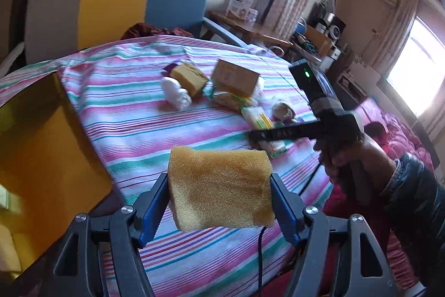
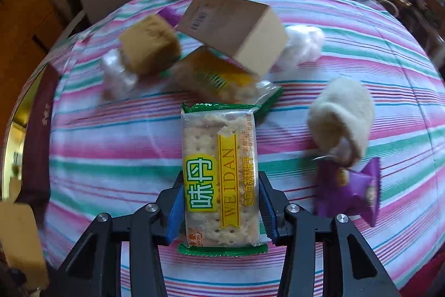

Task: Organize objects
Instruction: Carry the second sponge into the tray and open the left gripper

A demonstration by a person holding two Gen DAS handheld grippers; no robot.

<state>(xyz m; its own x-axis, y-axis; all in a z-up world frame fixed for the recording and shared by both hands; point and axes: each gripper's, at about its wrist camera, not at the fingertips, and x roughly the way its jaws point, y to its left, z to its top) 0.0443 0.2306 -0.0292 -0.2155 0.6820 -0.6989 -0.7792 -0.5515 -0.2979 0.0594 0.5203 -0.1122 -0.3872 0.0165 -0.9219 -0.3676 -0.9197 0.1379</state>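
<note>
A yellow sponge (image 1: 219,189) sits low in the centre of the left wrist view, clamped between the left gripper's (image 1: 219,202) blue pads above the striped cloth (image 1: 125,113). In the right wrist view a cracker packet (image 2: 221,171) lies lengthwise at lower centre, and the right gripper's (image 2: 221,202) pads press its two long edges. A cardboard box (image 2: 236,32) leans on another packet above it.

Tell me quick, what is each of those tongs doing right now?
Left tongs: closed on the yellow sponge, held above the table.
Right tongs: closed on the cracker packet.
</note>
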